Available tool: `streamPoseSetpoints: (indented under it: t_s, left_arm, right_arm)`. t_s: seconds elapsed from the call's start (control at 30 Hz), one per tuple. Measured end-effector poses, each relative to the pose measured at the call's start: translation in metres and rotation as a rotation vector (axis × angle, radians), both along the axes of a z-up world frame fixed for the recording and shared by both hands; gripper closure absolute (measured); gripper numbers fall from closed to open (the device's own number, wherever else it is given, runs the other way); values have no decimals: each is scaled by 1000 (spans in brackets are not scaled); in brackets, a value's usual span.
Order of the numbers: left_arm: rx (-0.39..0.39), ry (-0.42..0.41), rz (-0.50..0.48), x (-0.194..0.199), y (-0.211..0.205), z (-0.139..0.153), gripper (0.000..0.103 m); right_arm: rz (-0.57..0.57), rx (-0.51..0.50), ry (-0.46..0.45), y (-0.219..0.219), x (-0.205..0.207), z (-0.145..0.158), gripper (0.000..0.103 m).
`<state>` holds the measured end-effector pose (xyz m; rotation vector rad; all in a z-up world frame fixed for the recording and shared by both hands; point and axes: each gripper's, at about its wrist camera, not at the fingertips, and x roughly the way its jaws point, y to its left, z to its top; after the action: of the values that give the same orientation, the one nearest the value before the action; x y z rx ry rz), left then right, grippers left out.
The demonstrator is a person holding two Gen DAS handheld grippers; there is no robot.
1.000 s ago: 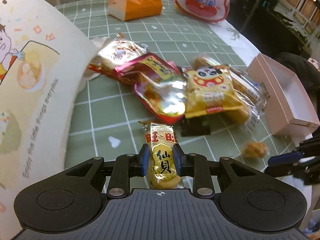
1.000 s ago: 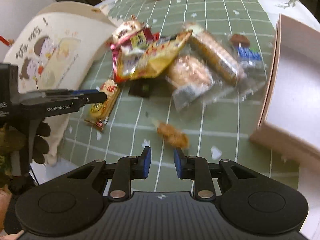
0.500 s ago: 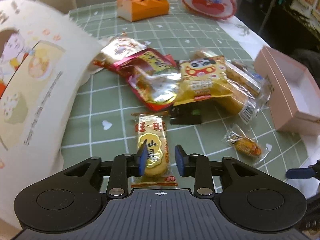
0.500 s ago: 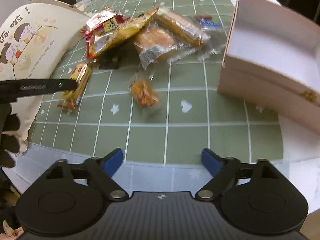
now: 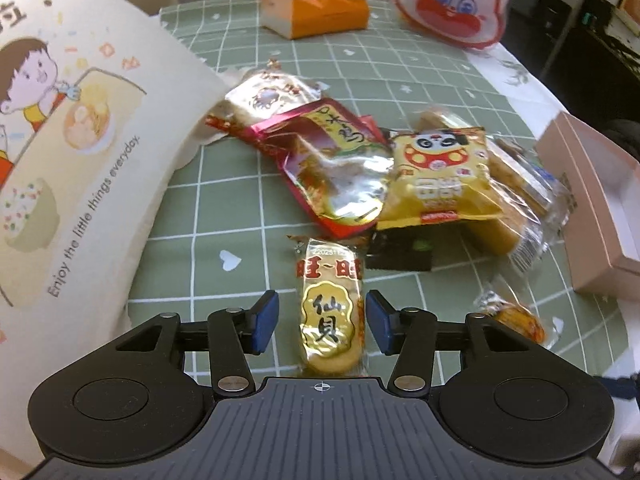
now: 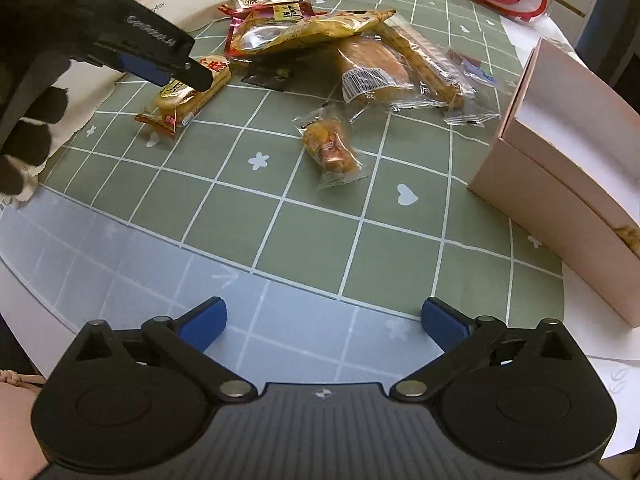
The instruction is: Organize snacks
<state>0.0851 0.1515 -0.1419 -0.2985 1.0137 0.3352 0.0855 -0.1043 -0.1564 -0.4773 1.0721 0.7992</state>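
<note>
Nearby, pink box [image 6: 560, 184] open, interior mostly hidden, snacks [image 5: 400, 176] piled outside

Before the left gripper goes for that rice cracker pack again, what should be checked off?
1. Left gripper open: ok.
2. Rice cracker pack lies between its fingers, apart from both pads: ok.
3. Pack separate from the snack pile: ok, only its far end nears the red packet.
4. Right gripper open, holding nothing, away from the pack: ok.
5. Pink box open: ok.
6. Room inside the box: cannot tell.
</note>
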Motion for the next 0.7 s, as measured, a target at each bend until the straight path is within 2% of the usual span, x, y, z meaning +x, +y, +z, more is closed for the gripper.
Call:
streamPoseSetpoints:
  t_s: [0.13,0.17,0.2,0.3,0.37,0.43,0.5,0.6,0.7]
  left_arm:
    - [-55,-2,-8,4,0,-10,52]
    - [-44,-9,-16,3,-2,-10,55]
    - [-37,-15,-27,1,-4,-9,62]
    - [-80,-42,-58,-14,-6,-3,63]
    - [-153,-78,-63,-32,-2,0,63]
    - [-247,-92,-32,-49,2,0,63]
    - [-297,-75,-21,-64,3,0,63]
    - [-296,-64,-40,-81,-4,7,63]
    - [-306,-60,-84,-92,-12,18,63]
  right_arm:
    - [-22,14,-14,1,-2,-2,0]
    - [-26,15,-14,2,-2,-3,0]
    - [-28,15,-15,2,-2,-3,0]
    - [-27,19,-19,4,-3,-3,1]
    - [-19,45,-42,5,-1,2,21]
    - [-11,75,-108,9,1,11,23]
    - [3,112,-150,15,8,19,23]
    - [12,149,-122,32,27,23,23]
    - [-34,179,-57,48,51,14,34]
